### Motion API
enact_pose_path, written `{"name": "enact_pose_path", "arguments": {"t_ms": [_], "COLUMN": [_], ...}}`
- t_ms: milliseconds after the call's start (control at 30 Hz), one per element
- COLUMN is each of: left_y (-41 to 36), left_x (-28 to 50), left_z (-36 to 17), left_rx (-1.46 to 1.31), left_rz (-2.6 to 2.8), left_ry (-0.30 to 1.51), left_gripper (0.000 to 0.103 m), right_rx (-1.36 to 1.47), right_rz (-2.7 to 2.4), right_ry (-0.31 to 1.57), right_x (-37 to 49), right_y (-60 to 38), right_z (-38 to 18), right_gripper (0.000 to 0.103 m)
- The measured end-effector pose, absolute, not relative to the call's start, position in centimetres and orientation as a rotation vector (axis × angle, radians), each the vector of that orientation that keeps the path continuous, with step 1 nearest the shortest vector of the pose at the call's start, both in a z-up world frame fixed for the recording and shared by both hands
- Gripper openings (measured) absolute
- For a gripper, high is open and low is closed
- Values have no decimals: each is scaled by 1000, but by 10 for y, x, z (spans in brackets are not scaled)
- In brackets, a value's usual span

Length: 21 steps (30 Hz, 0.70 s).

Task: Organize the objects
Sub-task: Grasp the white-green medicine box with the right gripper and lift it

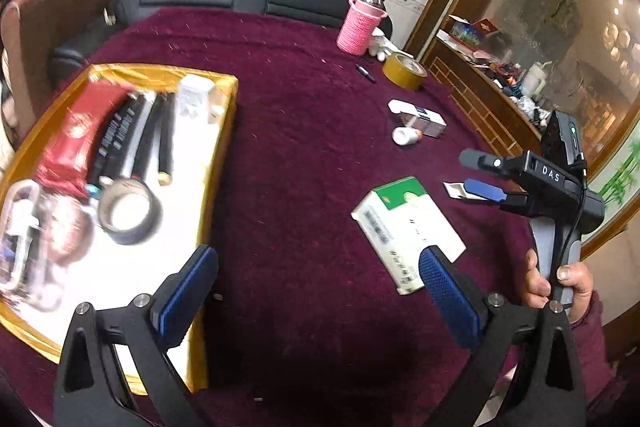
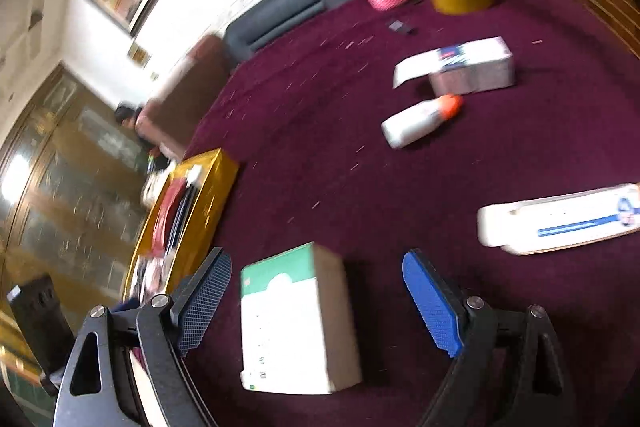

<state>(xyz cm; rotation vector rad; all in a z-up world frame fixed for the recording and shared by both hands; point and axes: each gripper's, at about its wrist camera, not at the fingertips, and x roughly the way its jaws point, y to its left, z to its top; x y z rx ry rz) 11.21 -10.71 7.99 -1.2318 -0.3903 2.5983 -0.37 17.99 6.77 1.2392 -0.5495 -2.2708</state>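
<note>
On the maroon cloth (image 1: 304, 155), low and right of centre in the left wrist view, lies a green-and-white box (image 1: 404, 227), flat and slightly askew. The left gripper (image 1: 320, 287) hangs over the bare cloth at the bottom of that frame with its jaws spread wide and nothing between them; its right blue pad overlaps the near corner of the box in the picture, though contact cannot be judged. The right gripper (image 1: 478, 173) shows at the right edge of the same view, gripped by a hand (image 1: 560, 283), jaws released and empty above the cloth beyond the box. In the right wrist view the box (image 2: 294, 323) sits at lower centre between the right gripper's (image 2: 316, 295) wide-open fingers, with a clear gap on both sides. A yellow tray (image 1: 216, 155) fills the left of the left wrist view, holding a red packet (image 1: 80, 131), dark tubes (image 1: 132, 135), a tape roll (image 1: 128, 211) and a white box (image 1: 196, 99). Farther up the cloth, toward upper right, are a small white bottle (image 1: 404, 135) on its side, a carton (image 1: 424, 119), a yellow tape roll (image 1: 404, 70) and a pink cup (image 1: 360, 25). Another long white carton (image 2: 560, 219) lies at the right edge of the right wrist view.
</note>
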Motion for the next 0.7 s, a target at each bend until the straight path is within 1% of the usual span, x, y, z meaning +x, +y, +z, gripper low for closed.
{"name": "enact_pose_path", "arguments": {"t_ms": [133, 267, 400, 500, 567, 633, 700], "left_y": [-83, -55, -35, -27, -25, -25, -24], "left_x": [101, 88, 83, 81, 80, 79, 77], "left_z": [63, 45, 39, 42, 44, 45, 45], "left_rx": [-1291, -1380, -1403, -1405, -1407, -1410, -1416], "left_rz": [2483, 2381, 2348, 2371, 2385, 2404, 2421], "left_ry": [-445, -493, -491, -460, -448, -431, -415], "left_gripper": [100, 100, 100, 100, 100, 100, 100], "right_rx": [1219, 1238, 1264, 1310, 1369, 1443, 1462], "right_rz": [-2364, -2464, -2594, -2645, -2628, -2553, -2485], "right_ry": [-663, -700, -618, -511, -445, -421, -378], "right_x": [0, 4, -10, -29, -43, -54, -49], "right_y": [217, 251, 274, 285, 287, 286, 281], "right_z": [70, 68, 69, 63, 54, 42, 41], "right_gripper": [93, 93, 93, 93, 93, 94, 95]}}
